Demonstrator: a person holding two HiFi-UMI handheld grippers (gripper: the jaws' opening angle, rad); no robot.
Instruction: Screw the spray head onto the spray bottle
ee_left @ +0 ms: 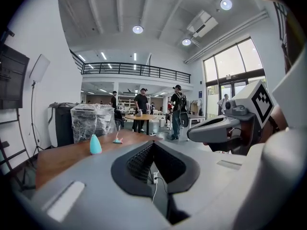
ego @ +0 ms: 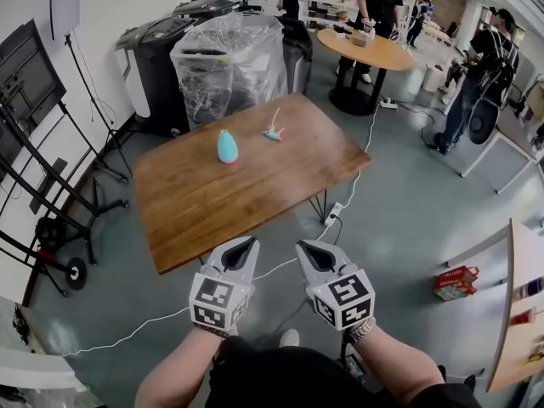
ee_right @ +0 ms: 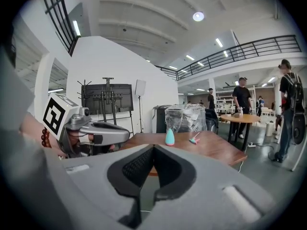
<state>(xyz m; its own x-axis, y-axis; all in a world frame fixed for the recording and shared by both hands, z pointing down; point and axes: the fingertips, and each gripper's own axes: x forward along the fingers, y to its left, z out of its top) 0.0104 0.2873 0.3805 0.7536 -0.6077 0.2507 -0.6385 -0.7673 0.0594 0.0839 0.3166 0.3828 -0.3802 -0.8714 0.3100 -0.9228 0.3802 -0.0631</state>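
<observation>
Nearest, at the bottom of the head view: two forearms cut off by the lower edge, wrists partly hidden behind the marker cubes. Left gripper [ego: 246, 246] and right gripper [ego: 308, 251] side by side, near each other, above the floor and short of the table [ego: 204, 219], pointing ahead and slightly down. Both closed, pads together, nothing between them, as plain in each gripper view. Fingers on the handles hidden from the head view; partly seen only from the side, each gripper view catching the other gripper with a hand round its handle.

Below and ahead, a white cable [ego: 144, 330] across the floor, visible only from the head.

On the table, well ahead of both grippers: bottle [ego: 227, 146], teal, upright, neck bare. Spray head [ego: 273, 131] lying just beyond and to its right, apart from it, thin tube slanting upward. Both too small for thread or nozzle detail in any view.

Behind the table, a plastic-wrapped bin [ego: 228, 58]; farther off, a round table [ego: 367, 51] with people, heads cropped by the top edge from the head, full figures in the gripper views
</observation>
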